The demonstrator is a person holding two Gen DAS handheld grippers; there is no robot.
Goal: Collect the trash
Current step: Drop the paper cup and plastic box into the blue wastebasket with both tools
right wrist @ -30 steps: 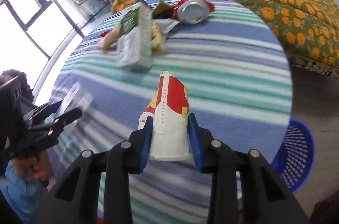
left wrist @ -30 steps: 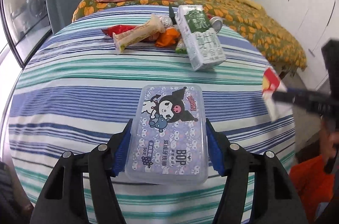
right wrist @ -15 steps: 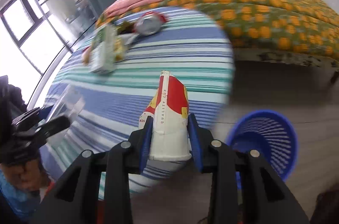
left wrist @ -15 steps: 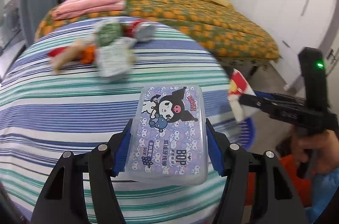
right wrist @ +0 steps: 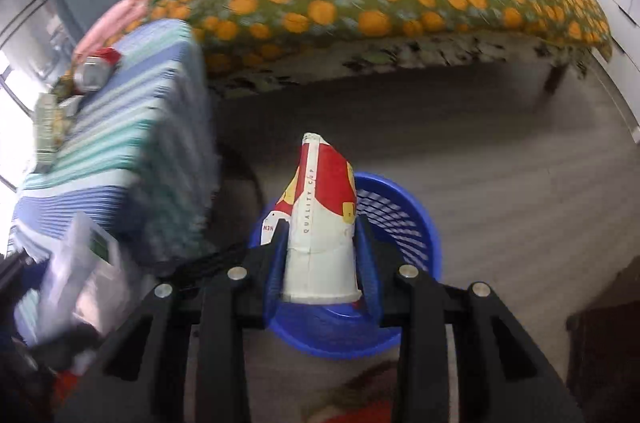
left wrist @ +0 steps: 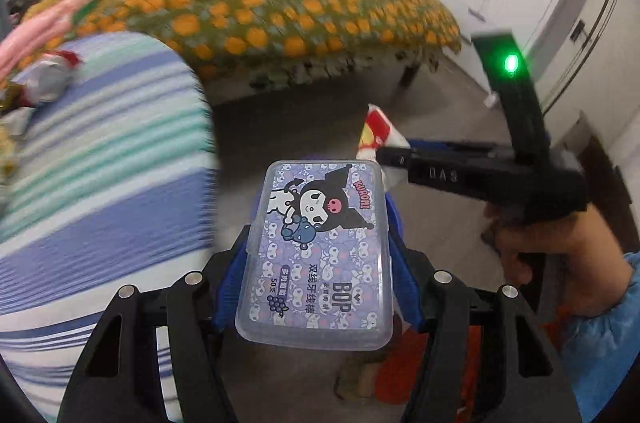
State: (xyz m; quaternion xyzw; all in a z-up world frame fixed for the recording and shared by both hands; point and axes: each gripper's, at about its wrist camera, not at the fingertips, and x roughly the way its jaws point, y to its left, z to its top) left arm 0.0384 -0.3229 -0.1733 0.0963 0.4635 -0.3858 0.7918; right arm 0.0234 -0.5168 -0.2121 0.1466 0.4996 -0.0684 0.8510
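Left wrist view: left gripper (left wrist: 316, 263), fingers clamped on clear floss-pick box (left wrist: 318, 255), held over floor beside striped surface (left wrist: 100, 159); crushed can (left wrist: 48, 81) on surface. Right wrist view: right gripper (right wrist: 322, 263), fingers shut on crumpled paper cup (right wrist: 322, 223), above blue basket (right wrist: 404, 223)

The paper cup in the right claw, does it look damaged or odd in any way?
Yes. The paper cup is crushed: its far end is pinched flat to a narrow tip, not round. The right claw holds it over the blue basket.
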